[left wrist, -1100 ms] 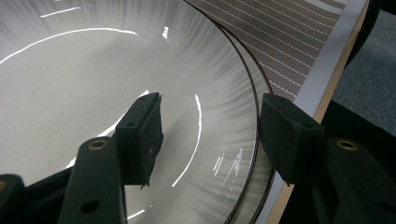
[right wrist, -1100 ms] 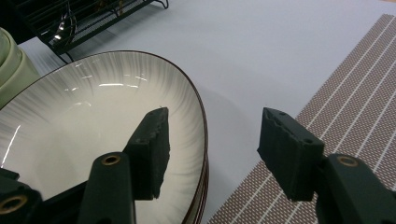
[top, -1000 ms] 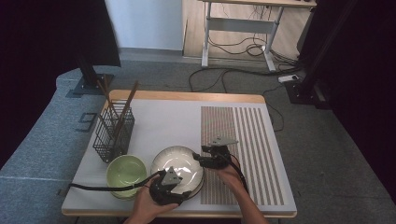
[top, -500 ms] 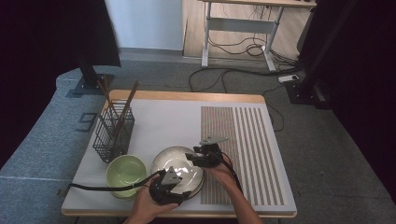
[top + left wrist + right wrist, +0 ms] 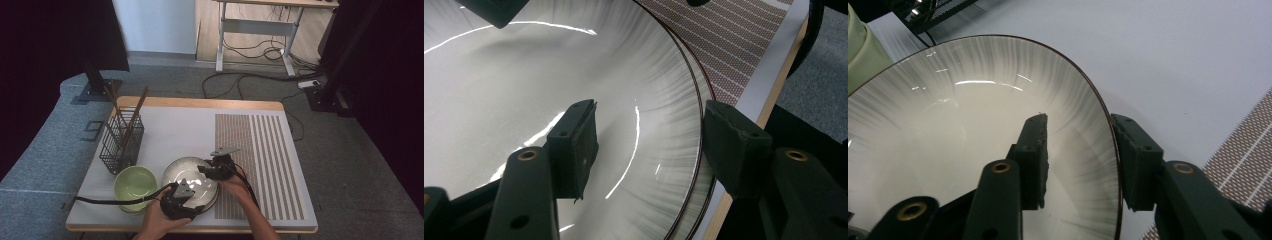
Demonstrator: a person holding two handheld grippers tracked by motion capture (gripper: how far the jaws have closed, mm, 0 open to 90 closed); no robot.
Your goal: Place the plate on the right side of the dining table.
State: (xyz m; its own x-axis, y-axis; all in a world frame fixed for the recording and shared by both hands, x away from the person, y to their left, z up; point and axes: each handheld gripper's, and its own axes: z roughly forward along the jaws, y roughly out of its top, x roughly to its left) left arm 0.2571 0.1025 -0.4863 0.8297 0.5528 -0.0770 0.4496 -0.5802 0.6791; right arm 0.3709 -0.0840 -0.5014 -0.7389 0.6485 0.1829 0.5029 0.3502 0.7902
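A wide, shallow plate (image 5: 189, 176) with grey brushed streaks and a dark rim lies near the table's front edge. My left gripper (image 5: 189, 196) reaches over its near rim. In the left gripper view the left gripper (image 5: 649, 115) is open, one pad over the plate (image 5: 524, 90) and the other outside the rim. My right gripper (image 5: 204, 173) comes in at the plate's right side. Its jaws have just been closing. In the right gripper view the right gripper (image 5: 1079, 122) straddles the rim of the plate (image 5: 963, 115), with a gap left at the inner pad.
A pale green bowl (image 5: 133, 185) sits just left of the plate. A black wire basket (image 5: 121, 142) with wooden sticks stands behind it. A brown striped mat (image 5: 260, 150) covers the table's right half. The table's front edge (image 5: 225, 230) is close to both hands.
My right gripper has slid left onto the plate's right rim and its jaws have narrowed around it. The left gripper and the plate have stayed where they were.
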